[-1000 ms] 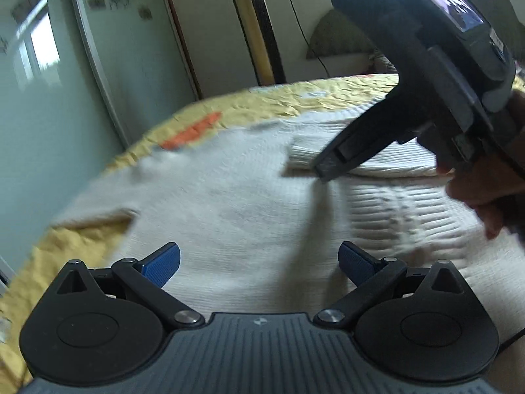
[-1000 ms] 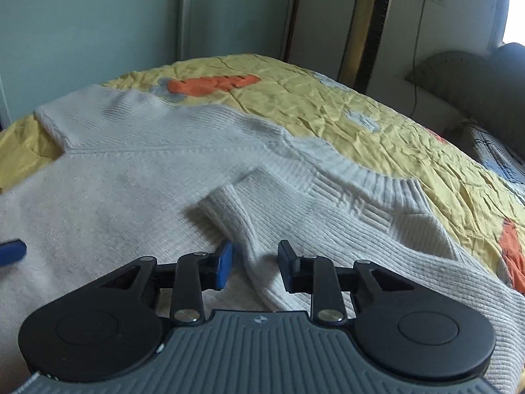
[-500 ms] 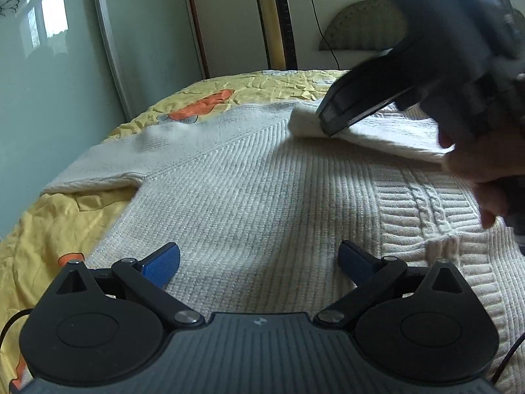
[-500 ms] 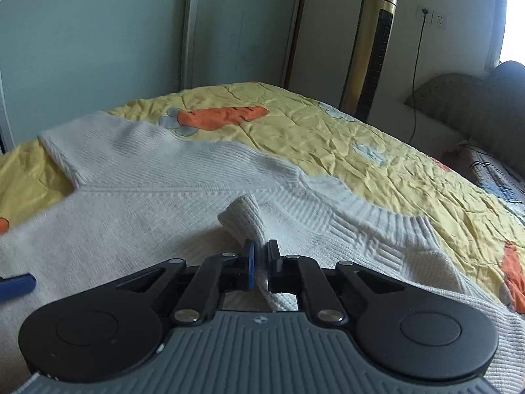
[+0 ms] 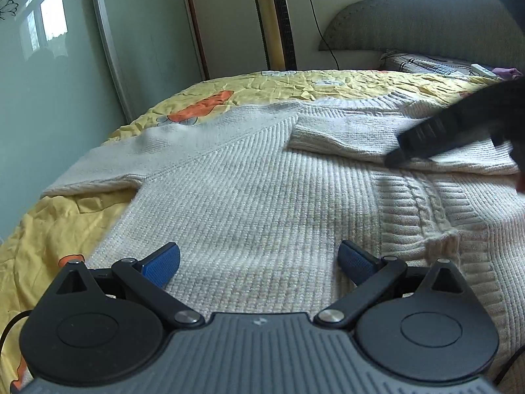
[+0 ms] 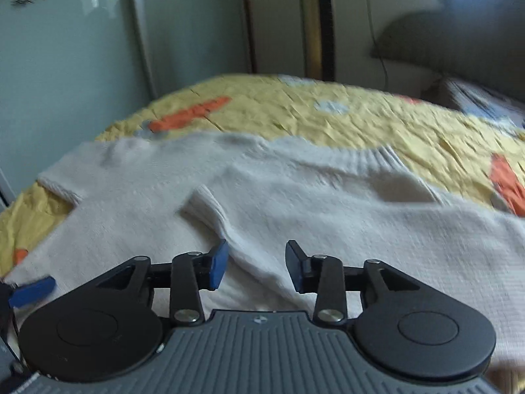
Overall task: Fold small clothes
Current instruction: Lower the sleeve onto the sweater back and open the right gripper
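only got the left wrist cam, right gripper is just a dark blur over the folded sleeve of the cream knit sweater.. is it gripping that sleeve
Observer: No. The right gripper stands open. Its jaws have just been opening, and the folded sleeve of the cream knitted sweater lies between the blue pads, unpinched.
Operator: whats on the bed past the sweaters right edge, the gripper blocks it for me
Observer: The right wrist view is blurred, but it shows the yellow patterned bedspread there, with an orange patch close to the sweater's edge.
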`<state>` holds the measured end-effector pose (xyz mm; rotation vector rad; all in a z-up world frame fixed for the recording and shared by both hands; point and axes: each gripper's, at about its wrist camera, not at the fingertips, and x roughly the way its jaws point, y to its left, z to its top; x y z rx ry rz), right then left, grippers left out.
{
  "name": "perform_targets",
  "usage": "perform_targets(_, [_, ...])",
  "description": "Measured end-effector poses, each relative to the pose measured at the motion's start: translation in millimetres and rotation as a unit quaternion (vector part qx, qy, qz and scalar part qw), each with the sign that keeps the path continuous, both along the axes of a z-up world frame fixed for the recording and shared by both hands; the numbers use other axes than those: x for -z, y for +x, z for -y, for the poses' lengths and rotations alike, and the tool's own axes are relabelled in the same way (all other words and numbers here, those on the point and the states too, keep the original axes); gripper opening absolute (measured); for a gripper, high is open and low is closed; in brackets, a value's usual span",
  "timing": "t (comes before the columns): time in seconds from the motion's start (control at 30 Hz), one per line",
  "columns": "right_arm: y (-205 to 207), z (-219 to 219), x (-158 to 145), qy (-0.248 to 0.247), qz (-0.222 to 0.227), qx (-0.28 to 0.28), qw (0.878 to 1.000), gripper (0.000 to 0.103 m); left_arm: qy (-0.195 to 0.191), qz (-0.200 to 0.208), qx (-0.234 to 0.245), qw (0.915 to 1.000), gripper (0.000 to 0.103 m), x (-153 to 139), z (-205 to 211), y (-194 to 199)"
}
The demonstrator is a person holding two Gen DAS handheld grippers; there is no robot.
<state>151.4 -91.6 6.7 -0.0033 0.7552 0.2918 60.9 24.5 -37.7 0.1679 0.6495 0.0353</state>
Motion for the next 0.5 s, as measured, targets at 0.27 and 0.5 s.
perform_targets(0.27, [-37.7, 32.7, 3.5, 0.019, 0.015, 0.072, 0.997, 0.087, 0.001, 0.000, 0.000, 1.0000, 0.103, 0.3, 0.5, -0.4])
perform_targets(0.5, [-71.7, 55.0, 13.2, -0.020, 0.011, 0.125, 0.992, 0.098, 0.001, 0.000, 0.000, 1.0000, 0.103, 0.2, 0.4, -0.4])
